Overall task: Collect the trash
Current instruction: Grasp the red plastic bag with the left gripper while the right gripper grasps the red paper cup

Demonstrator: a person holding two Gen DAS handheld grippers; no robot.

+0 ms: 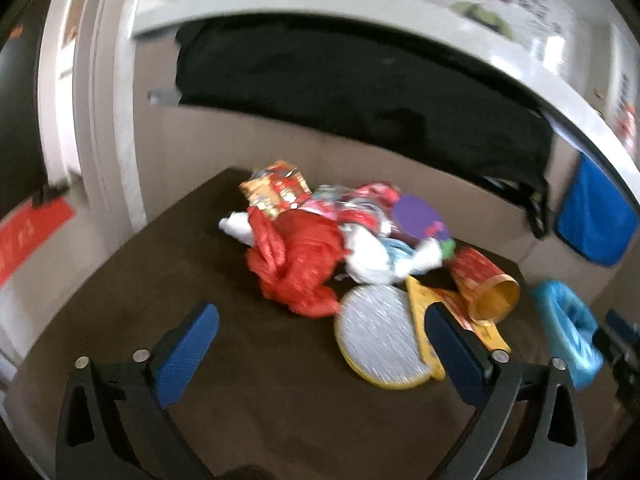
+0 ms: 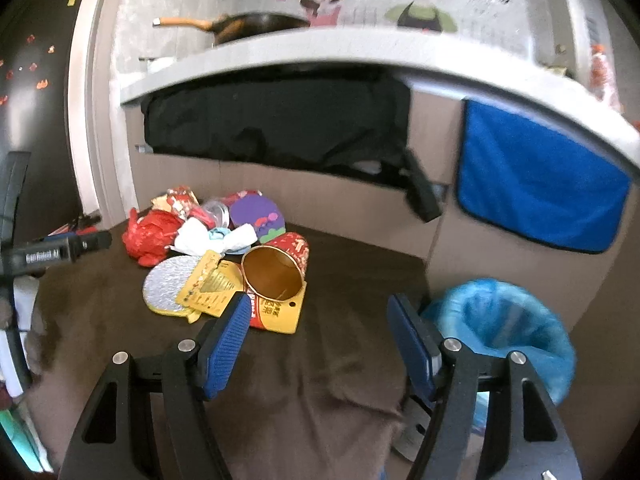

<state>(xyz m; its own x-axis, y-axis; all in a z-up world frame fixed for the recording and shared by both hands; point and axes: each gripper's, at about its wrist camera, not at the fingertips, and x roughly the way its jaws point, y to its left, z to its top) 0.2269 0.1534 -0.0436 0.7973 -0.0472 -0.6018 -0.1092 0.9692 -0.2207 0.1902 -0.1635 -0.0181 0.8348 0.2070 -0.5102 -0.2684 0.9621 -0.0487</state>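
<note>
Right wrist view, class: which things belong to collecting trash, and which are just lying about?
Job:
red plastic bag
white tissue
gold-lined paper cup
yellow packaging card
silver round board
blue-lined bin

Lying about:
frying pan
blue cloth
black bag

A grey counter [image 2: 360,46] runs across the back. On it, toward its left end, sits a dark pan [image 2: 256,24] with an orange handle. Under the counter hangs a black cloth [image 2: 280,120]; right of that, a blue cloth [image 2: 536,184]. Cartoon figures [image 2: 424,0] decorate the wall above.

Trash pile [image 2: 216,248] on table [image 2: 340,360]; bin [image 2: 500,332] just right of table.
</note>
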